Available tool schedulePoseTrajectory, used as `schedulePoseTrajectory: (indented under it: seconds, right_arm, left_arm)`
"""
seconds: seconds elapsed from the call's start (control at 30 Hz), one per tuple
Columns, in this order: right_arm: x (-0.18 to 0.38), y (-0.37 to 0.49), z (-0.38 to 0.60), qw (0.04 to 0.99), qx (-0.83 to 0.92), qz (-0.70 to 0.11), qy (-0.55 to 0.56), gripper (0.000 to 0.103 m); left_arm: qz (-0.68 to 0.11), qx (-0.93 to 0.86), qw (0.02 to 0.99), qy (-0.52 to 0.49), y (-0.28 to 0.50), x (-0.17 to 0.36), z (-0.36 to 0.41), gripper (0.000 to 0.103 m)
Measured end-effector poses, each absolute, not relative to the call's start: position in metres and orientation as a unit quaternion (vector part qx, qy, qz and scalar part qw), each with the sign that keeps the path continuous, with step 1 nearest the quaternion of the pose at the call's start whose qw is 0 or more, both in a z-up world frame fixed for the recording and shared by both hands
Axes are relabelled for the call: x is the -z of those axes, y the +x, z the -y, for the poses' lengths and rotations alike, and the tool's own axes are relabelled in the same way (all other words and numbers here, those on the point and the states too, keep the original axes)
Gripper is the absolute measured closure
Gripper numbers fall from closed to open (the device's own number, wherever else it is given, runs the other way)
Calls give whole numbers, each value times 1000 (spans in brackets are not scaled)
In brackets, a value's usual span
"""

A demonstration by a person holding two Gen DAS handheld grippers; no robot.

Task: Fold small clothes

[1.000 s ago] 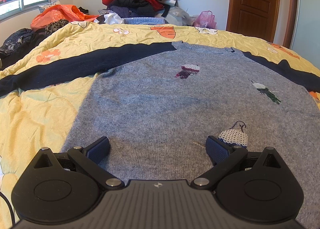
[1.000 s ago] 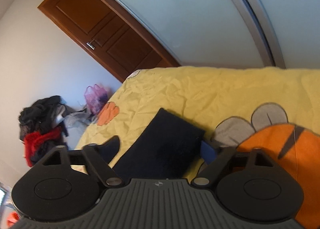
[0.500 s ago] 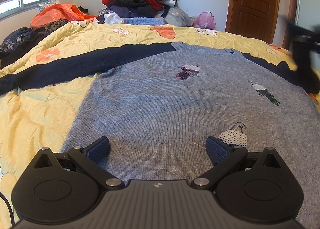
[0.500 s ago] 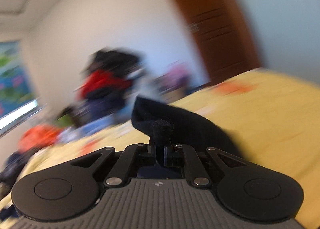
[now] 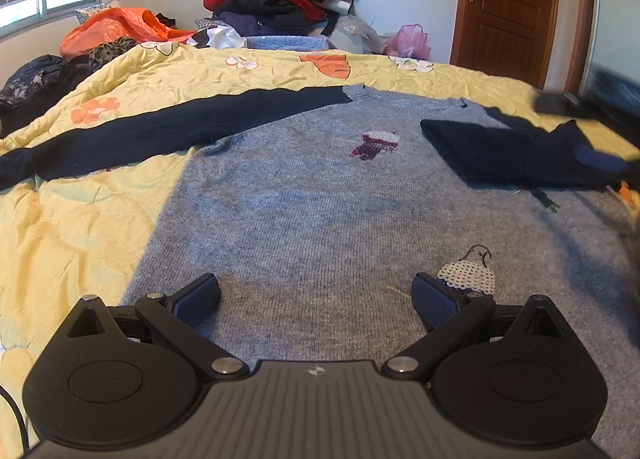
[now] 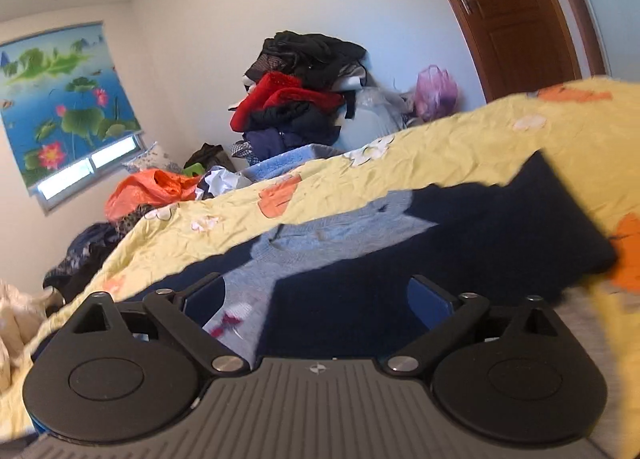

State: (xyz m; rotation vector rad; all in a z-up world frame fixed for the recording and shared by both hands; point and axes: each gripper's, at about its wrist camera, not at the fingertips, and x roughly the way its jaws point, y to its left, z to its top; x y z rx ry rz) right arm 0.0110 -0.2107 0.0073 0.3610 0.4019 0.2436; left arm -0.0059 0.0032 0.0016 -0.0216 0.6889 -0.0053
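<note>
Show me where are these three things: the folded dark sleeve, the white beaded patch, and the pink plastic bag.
folded dark sleeve [image 5: 516, 153], left wrist view, middle of the folded part on the grey sweater
white beaded patch [image 5: 468, 277], left wrist view, centre of its beads
pink plastic bag [image 6: 436, 93], right wrist view, middle of the bag
</note>
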Motion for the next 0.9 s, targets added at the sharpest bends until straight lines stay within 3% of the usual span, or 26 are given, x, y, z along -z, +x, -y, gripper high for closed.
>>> schedulePoseTrajectory:
  seconds: [0.1, 0.17, 0.33, 0.5, 0.53, 0.57, 0.63, 0.7, 0.73, 0.77, 0.9]
  right_arm:
    - [4, 3, 234, 954, -104, -201, 195, 5]
    - [16, 0, 252, 937, -101, -208, 263, 4]
    - [26, -5, 273, 924, -83, -167, 335, 1]
    - [32, -4, 280, 913, -83, -164, 363, 1]
    - [33, -4, 281, 913, -83, -162, 365, 1]
    - [33, -6, 282, 913, -84, -162, 366, 1]
    - [33, -6, 283, 912, -87, -163, 366, 1]
    - [33, -6, 282, 912, -89, -164, 365, 1]
    - [33, -6, 282, 912, -89, -162, 365, 1]
    - [33, -6, 282, 913, -88, -162, 365, 1]
    - [33, -5, 282, 912, -87, -162, 366, 1]
  left_arm:
    - [-327, 29, 943, -47, -5, -8, -8, 0]
    - [-320, 64, 941, -95, 2, -21, -10, 0]
    - [-309, 161, 909, -226, 53, -53, 1, 0]
    - [-383, 195, 867, -252, 125, -31, 41, 3]
    - [-395, 184, 867, -242, 135, -26, 49, 19]
    - [-410, 176, 863, -236, 142, -19, 53, 48]
    - [-440, 164, 855, -222, 156, -6, 62, 74]
    - [-424, 156, 873, -185, 158, -5, 71, 79]
    - [-424, 153, 876, -170, 159, -5, 73, 91]
    - [-423, 150, 879, -160, 160, -6, 75, 95]
    - [-383, 146, 903, -129, 155, -27, 70, 97]
